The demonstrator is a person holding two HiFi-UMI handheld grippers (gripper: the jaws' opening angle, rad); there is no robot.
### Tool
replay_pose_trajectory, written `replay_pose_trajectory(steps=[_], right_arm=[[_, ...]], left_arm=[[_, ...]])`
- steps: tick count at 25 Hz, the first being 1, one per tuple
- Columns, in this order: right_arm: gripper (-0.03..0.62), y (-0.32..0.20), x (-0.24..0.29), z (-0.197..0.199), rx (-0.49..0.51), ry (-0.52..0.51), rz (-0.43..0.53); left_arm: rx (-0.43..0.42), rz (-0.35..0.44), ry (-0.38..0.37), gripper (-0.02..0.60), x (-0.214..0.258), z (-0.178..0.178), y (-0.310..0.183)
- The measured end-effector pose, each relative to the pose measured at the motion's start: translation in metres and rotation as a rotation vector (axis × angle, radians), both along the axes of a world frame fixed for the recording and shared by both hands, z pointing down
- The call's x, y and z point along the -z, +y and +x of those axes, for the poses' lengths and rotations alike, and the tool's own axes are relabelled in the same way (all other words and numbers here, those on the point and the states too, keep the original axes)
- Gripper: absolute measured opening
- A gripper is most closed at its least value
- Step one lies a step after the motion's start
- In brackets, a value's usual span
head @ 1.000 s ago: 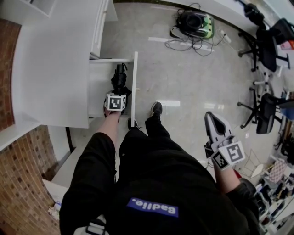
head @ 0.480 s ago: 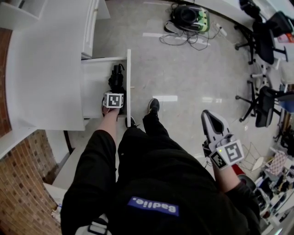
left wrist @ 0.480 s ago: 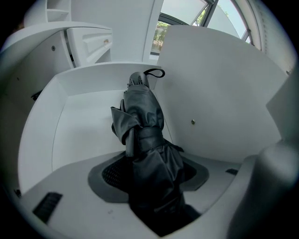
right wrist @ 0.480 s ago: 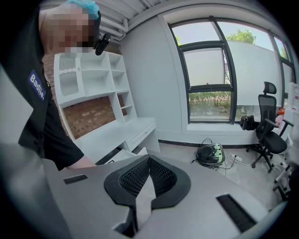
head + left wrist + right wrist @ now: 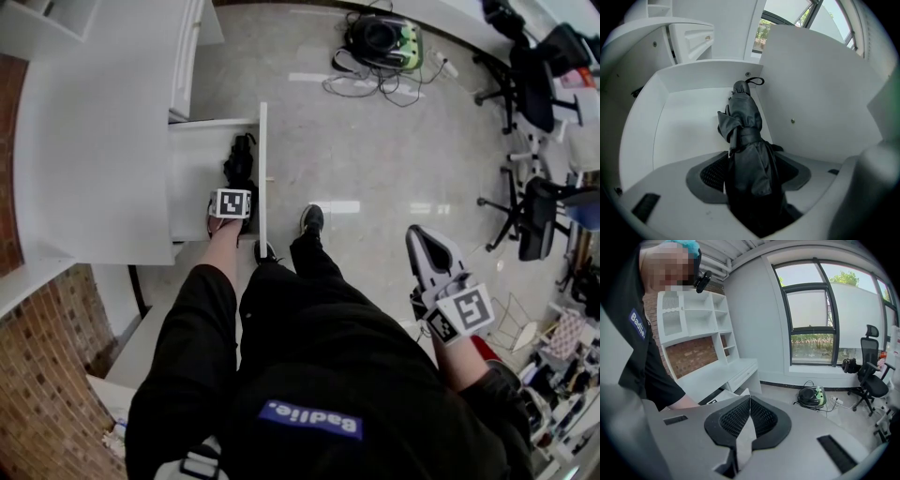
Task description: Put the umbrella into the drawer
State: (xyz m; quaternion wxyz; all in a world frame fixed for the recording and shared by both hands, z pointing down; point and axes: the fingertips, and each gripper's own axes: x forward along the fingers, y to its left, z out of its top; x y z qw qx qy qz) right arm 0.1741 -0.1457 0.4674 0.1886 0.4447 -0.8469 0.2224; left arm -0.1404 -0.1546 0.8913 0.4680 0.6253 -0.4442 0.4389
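The folded black umbrella (image 5: 743, 122) lies along the right side of the open white drawer (image 5: 689, 126), its handle loop near the far corner. My left gripper (image 5: 752, 157) points steeply down into the drawer (image 5: 197, 159), and its jaws are opening with the umbrella's near end between them. In the head view the umbrella (image 5: 239, 159) shows just beyond the left gripper (image 5: 234, 192) and its marker cube. My right gripper (image 5: 419, 239) hangs at the person's right side over the floor. Its (image 5: 750, 399) pads meet at the tip, and it is shut on nothing.
The drawer sticks out from a white desk (image 5: 94, 122), its front panel (image 5: 262, 169) standing on edge beside the person's shoes (image 5: 314, 218). A green-and-black device with cables (image 5: 380, 42) lies on the floor farther off. Office chairs (image 5: 534, 84) stand at right, a brick wall (image 5: 47, 375) at lower left.
My left gripper has sunk a little deeper into the drawer with the umbrella. The right gripper has stayed where it was.
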Motion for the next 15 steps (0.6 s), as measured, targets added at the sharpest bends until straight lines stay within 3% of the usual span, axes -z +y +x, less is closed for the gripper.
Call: replay_pose_trajectory(steps=[3, 7, 15], right_arm=[[0.029, 0.001, 0.001, -0.01, 0.021, 0.006, 0.013], [0.029, 0.002, 0.013, -0.031, 0.056, -0.029, 0.05], [0.031, 0.009, 0.039, -0.072, 0.124, -0.081, 0.133]], left_arm=[[-0.014, 0.085, -0.006, 0.285, 0.015, -0.008, -0.012], [-0.015, 0.108, 0.022, 0.259, 0.046, -0.015, -0.003], [0.014, 0.254, 0.086, 0.23, 0.124, -0.032, 0.0]])
